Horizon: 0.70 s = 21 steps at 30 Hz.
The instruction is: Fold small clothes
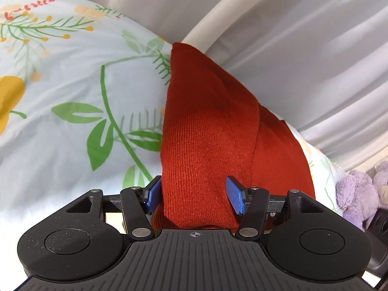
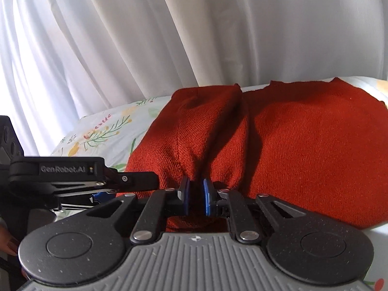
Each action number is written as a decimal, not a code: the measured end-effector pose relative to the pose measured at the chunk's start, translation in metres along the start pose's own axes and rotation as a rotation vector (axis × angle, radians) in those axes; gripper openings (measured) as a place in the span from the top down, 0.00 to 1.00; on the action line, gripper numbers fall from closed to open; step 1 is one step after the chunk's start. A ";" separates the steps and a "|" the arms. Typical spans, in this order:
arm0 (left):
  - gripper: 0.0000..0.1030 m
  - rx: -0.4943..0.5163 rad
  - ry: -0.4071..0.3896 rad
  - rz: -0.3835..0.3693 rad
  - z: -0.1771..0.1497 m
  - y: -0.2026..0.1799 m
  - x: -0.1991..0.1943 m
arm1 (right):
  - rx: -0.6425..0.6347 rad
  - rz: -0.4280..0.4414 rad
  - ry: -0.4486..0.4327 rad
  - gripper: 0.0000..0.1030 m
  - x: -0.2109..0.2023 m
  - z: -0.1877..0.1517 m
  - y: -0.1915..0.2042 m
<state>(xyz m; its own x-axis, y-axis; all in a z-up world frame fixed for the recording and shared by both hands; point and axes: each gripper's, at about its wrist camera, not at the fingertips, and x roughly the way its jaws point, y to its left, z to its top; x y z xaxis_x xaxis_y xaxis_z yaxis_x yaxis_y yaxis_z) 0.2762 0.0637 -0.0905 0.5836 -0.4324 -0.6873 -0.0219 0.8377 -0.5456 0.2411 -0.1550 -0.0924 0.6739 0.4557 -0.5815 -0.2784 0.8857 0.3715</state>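
A rust-red knitted garment (image 1: 208, 131) lies on a floral bedsheet (image 1: 72, 92). In the left wrist view a folded strip of it runs between my left gripper's (image 1: 195, 195) blue pads, which stand wide apart on either side of the cloth. In the right wrist view my right gripper (image 2: 196, 200) has its blue pads nearly together, pinching a raised fold of the red garment (image 2: 303, 150). The left gripper's black body (image 2: 80, 172) shows at the left of the right wrist view, close beside the right one.
White curtains (image 2: 169, 36) hang behind the bed. A pale rounded rail (image 1: 242, 12) runs past the sheet's edge. A purple plush toy (image 1: 359, 191) sits at the right. A dark box (image 2: 7, 138) stands at the far left.
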 end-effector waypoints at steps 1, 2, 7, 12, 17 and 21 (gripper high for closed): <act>0.41 -0.014 0.000 -0.005 -0.002 -0.001 0.000 | -0.010 -0.001 0.009 0.90 -0.001 0.001 0.001; 0.40 -0.020 -0.004 -0.004 -0.002 -0.001 0.000 | -0.028 -0.006 0.012 0.90 -0.001 0.000 0.002; 0.36 0.004 -0.009 0.027 0.001 -0.005 0.000 | -0.028 -0.018 0.050 0.90 -0.001 -0.005 -0.002; 0.29 0.016 0.006 0.032 0.002 -0.004 -0.001 | 0.004 0.018 0.059 0.90 -0.005 -0.003 -0.012; 0.25 -0.012 -0.026 -0.006 0.009 0.001 -0.017 | 0.113 0.077 0.021 0.74 -0.018 0.017 -0.031; 0.18 -0.040 -0.137 -0.006 0.016 0.009 -0.032 | 0.281 0.106 -0.008 0.66 -0.019 0.038 -0.060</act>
<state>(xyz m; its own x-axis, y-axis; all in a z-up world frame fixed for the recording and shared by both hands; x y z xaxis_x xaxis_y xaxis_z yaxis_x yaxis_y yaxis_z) 0.2702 0.0906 -0.0654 0.6894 -0.3854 -0.6133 -0.0486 0.8202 -0.5700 0.2708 -0.2204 -0.0762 0.6572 0.5424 -0.5233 -0.1477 0.7736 0.6163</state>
